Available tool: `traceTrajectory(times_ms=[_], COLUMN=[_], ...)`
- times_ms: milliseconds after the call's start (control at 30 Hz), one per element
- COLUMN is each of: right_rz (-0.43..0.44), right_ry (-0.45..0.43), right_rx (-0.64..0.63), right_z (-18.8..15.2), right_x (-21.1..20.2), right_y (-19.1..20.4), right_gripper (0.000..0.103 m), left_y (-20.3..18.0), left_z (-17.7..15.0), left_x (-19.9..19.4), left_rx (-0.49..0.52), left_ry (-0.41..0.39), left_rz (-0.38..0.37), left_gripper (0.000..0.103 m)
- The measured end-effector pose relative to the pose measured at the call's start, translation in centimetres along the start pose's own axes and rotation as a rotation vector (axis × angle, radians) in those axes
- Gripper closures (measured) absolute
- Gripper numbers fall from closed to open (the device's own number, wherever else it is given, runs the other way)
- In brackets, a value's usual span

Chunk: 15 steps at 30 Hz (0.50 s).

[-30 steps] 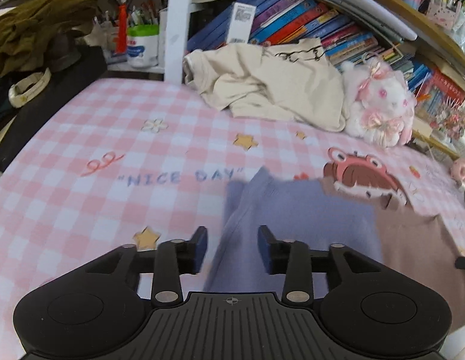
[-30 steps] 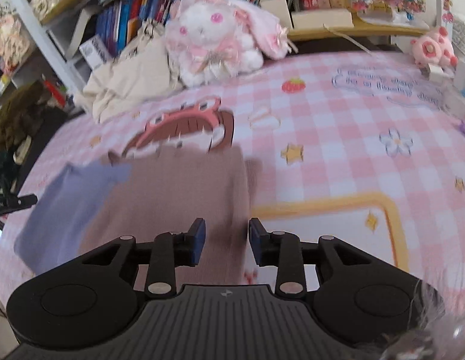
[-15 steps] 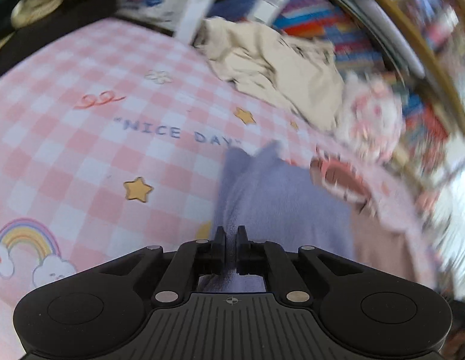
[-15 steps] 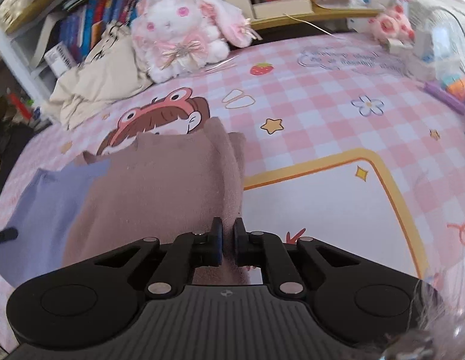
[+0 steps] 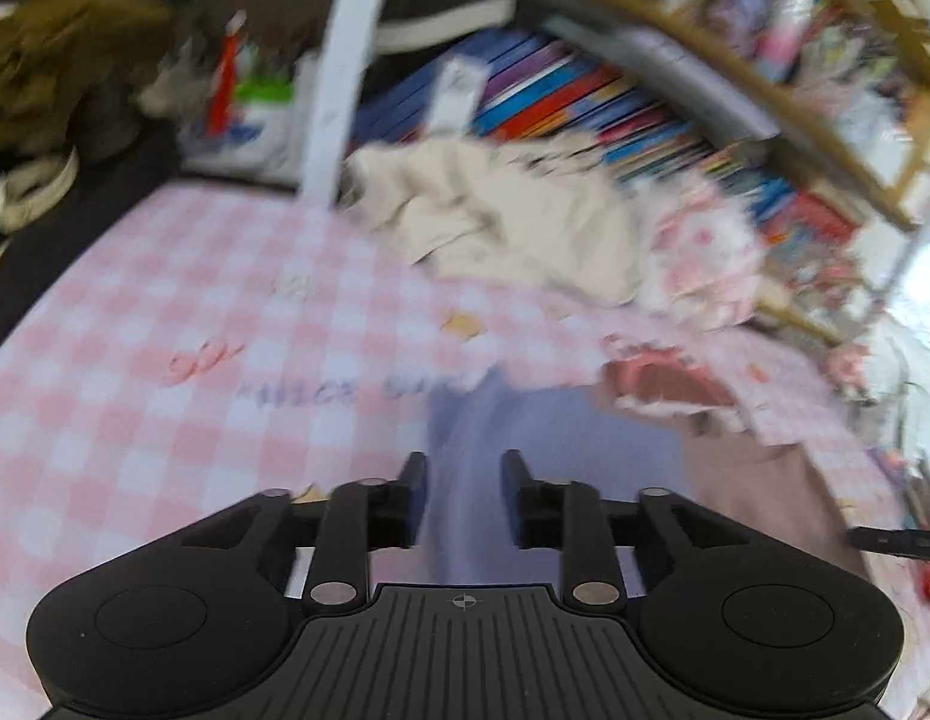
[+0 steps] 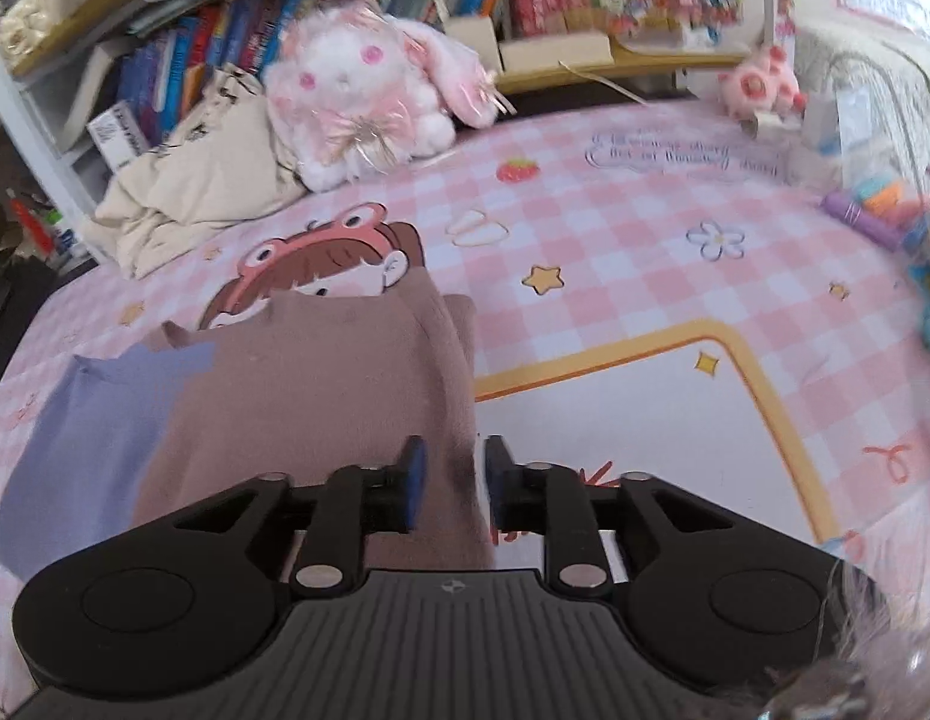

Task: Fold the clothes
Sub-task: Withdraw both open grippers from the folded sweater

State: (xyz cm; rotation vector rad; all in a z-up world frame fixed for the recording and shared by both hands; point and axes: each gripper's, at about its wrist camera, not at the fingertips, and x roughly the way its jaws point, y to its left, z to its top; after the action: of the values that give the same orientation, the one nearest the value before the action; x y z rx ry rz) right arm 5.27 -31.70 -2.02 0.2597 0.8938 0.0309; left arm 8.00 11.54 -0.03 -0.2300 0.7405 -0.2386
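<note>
A two-tone garment, lavender-blue on the left and dusty brown on the right, lies flat on the pink checked table cover. My right gripper is open, its jaws astride the garment's right edge near the front. My left gripper is open over the lavender part; that view is motion-blurred. The brown part shows at the right of the left wrist view.
A crumpled cream garment and a white-pink plush rabbit sit at the back against shelves of books. A small pink toy and colourful items lie at the right. Dark bags stand at the far left.
Both grippers were shut on the garment's front edge half a second ago; both have now opened and let go. The left wrist view has swung upward and blurred.
</note>
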Motion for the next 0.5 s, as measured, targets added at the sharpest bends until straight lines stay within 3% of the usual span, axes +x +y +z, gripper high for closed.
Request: traceTrajectory(times_ms=[167,233,367,500], right_rz=[-0.009,0.012,0.079,0.002], right_ry=[0.066,0.082,-0.037,0.036], right_rx=[-0.004,0.021,-0.008,-0.005], right_z=[-1.2,-1.2,0.1,-0.5], right_x=[0.9,1.3,-2.1,0.4], right_y=[0.2,0.2,1.4,0.5], right_gripper=[0.078,0.096,0.096,0.096], left_y=[-2.9,-3.4,-3.1,-2.7], left_z=[-2.2,-3.3,-5.0,-5.1], left_x=[0.7,1.9,3.7,3.5], left_rx=[0.064,0.064,0.056,0.012], left_ry=[0.08,0.126,0.186,0.17], left_rz=[-0.097,-0.081,-0.03,-0.041], left_gripper=[0.073,0.073,0.072,0.072])
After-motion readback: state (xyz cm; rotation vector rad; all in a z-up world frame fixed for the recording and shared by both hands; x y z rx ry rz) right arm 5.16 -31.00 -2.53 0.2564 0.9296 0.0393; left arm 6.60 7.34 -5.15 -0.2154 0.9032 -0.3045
